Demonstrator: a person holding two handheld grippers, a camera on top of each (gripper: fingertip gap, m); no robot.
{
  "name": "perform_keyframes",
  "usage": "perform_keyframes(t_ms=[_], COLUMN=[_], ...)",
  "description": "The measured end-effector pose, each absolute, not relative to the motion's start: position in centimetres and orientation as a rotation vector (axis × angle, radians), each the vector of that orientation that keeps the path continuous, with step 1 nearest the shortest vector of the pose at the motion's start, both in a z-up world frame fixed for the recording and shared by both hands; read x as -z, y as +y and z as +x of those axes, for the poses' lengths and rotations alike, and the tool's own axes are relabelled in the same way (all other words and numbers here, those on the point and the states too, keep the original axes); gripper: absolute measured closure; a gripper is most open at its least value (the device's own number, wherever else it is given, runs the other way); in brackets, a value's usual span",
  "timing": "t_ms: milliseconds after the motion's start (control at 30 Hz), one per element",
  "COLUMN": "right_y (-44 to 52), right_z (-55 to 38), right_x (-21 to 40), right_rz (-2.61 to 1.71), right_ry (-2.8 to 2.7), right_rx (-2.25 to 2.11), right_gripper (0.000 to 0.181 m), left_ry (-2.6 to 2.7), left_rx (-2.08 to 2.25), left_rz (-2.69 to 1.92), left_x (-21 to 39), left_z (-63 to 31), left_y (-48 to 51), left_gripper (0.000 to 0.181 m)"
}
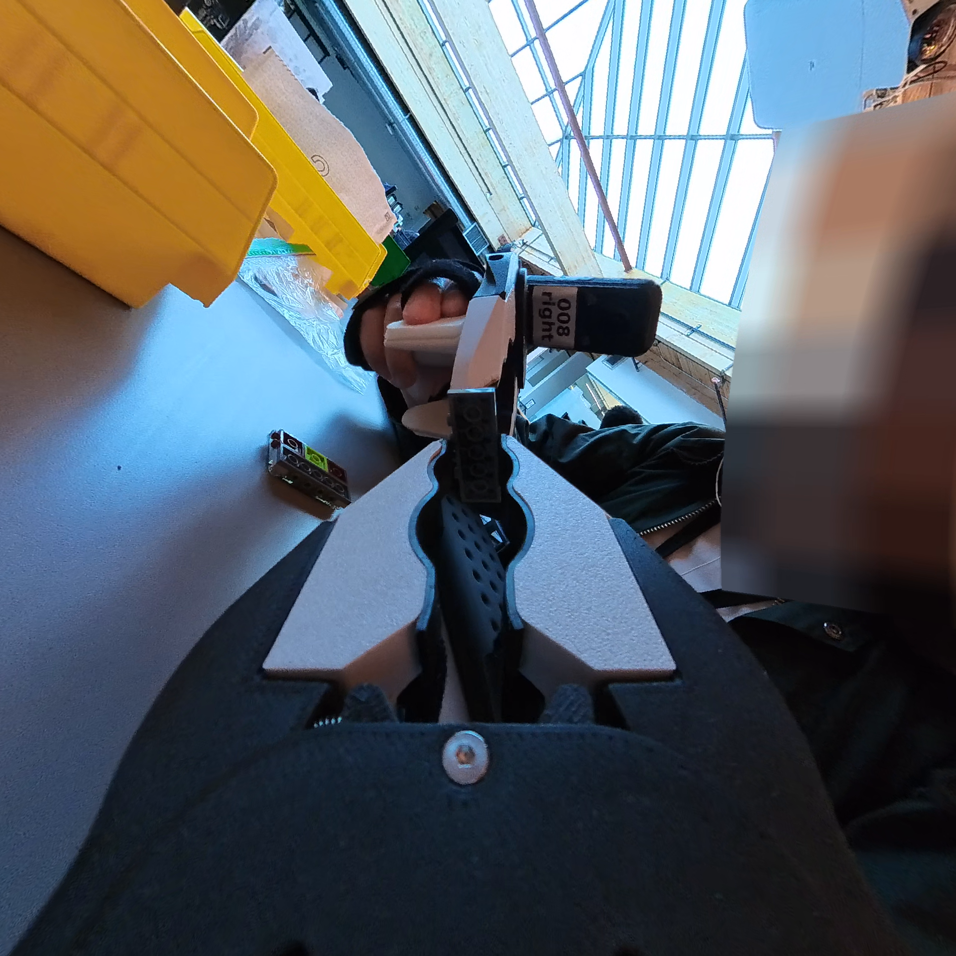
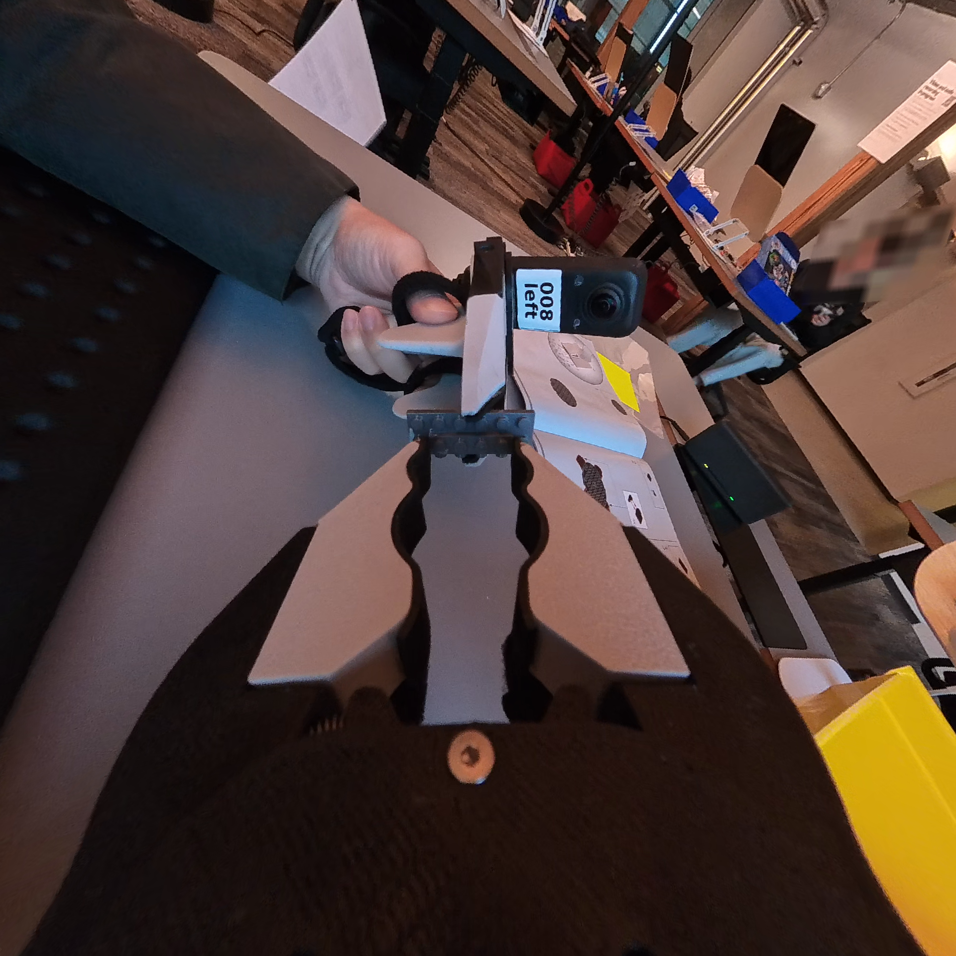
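Observation:
My left gripper is shut across the width of a long dark grey studded plate. The plate sticks out past its fingertips. My right gripper is shut on a shorter dark grey studded plate, held end to end between its fingertips. The two grippers face each other above a grey table. The short plate lies against the long plate. The right gripper also shows in the left wrist view, and the left gripper in the right wrist view. Each is held in a hand.
A small brick build with green and red pieces lies on the table near the grippers. Yellow bins and a clear plastic bag stand behind it. An open instruction booklet, a black box and another yellow bin are on the other side. My left and right fingertips are right by each other.

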State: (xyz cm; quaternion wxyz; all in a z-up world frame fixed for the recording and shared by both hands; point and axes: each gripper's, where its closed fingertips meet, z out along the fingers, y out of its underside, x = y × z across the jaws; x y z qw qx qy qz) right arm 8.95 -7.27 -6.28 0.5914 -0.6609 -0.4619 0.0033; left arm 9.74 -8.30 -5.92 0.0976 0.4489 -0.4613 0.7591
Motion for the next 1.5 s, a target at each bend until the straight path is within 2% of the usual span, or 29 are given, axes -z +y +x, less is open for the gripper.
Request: perform_keyframes(t_ms=[233, 267, 300, 400, 500, 533, 567, 633, 767, 967, 1200, 1333, 1500], right_y=[-7.2, -7.3, -7.7, -7.8, -7.6, -7.4, -7.0, -6.8, -6.5, -6.2, -6.8, -6.8, -7.0], right_z=[9.1, 9.2, 9.4, 10.7, 10.7, 10.7, 10.8, 10.7, 10.8, 10.2, 8.5, 8.5, 8.3], right_x=[6.4, 6.5, 6.7, 4.8, 3.3, 3.3, 3.4, 3.6, 4.1, 6.1, 6.2, 4.5, 3.9], right_rz=[-1.541, -1.546, -1.561, -1.529, -1.559, -1.59, -1.616, -1.637, -1.681, -1.783, -1.751, -1.637, -1.597], right_ry=[-1.122, -1.13, -1.148, -1.047, -0.829, -0.767, -0.698, -0.614, -0.574, -0.572, -0.515, -0.465, -0.461], right_rx=[0.091, 0.095, 0.095, 0.05, -0.273, -0.383, -0.472, -0.627, -0.674, -0.729, -1.05, -1.16, -1.216], right_gripper=[0.153, 0.162, 0.181, 0.181, 0.181, 0.179, 0.165, 0.162, 0.165, 0.165, 0.166, 0.152, 0.153], left_ry=[-1.446, -1.441, -1.356, -1.25, -1.368, -1.411, -1.467, -1.608, -1.857, -1.928, -2.082, -1.983, -1.939], left_rx=[-2.256, -2.275, -2.349, -2.502, -2.503, -2.488, -2.478, -2.492, -2.522, -2.583, -2.612, -2.676, -2.743], left_rz=[1.352, 1.357, 1.359, 1.389, 1.351, 1.332, 1.325, 1.303, 1.332, 1.385, 1.268, 1.199, 1.117], left_x=[6.1, 5.9, 4.9, 3.3, 3.3, 3.5, 3.8, 4.2, 4.9, 4.4, 4.0, 3.0, 2.2], left_z=[9.8, 9.8, 9.8, 8.8, 8.6, 8.8, 9.1, 9.7, 10.3, 10.5, 9.9, 9.4, 8.9], left_y=[-8.1, -7.9, -6.7, -2.9, -3.9, -4.9, -5.7, -7.2, -7.8, -7.1, -8.4, -8.3, -8.7], left_gripper=[0.166, 0.166, 0.166, 0.166, 0.166, 0.166, 0.165, 0.166, 0.165, 0.165, 0.166, 0.166, 0.166])
